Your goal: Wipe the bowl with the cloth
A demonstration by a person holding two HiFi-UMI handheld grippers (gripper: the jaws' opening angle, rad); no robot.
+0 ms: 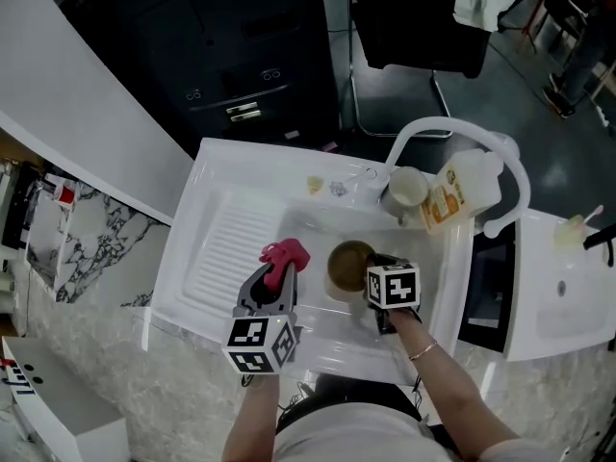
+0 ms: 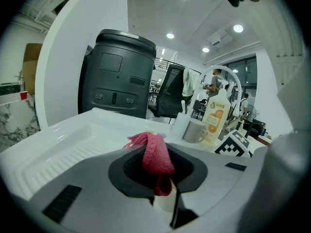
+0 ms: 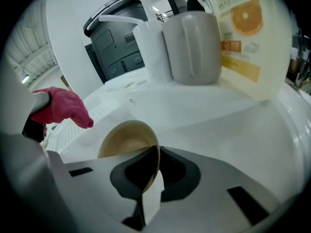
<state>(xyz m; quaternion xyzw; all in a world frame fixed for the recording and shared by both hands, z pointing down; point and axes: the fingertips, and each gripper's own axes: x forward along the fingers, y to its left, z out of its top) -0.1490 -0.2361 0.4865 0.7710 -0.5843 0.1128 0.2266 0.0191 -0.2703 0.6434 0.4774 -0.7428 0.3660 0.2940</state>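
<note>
A tan bowl (image 1: 348, 267) hangs tilted over the white sink basin (image 1: 318, 221), its rim pinched between the jaws of my right gripper (image 1: 377, 275). In the right gripper view the bowl (image 3: 127, 139) shows its hollow to the left, and the right gripper (image 3: 154, 176) is shut on its edge. My left gripper (image 1: 279, 272) is shut on a pink cloth (image 1: 285, 254) just left of the bowl, above the basin's left side. The cloth (image 2: 154, 155) folds up out of the left gripper (image 2: 163, 188) in the left gripper view, and it shows again as the cloth (image 3: 62, 106) at the left of the right gripper view.
A grey mug (image 1: 406, 188) and an orange-labelled jug (image 1: 462, 191) stand on the sink's back ledge beside the arched white faucet (image 1: 462, 135). A ribbed draining board (image 1: 219, 248) lies left of the basin. A black bin (image 2: 116, 76) and an office chair (image 1: 423, 17) stand beyond.
</note>
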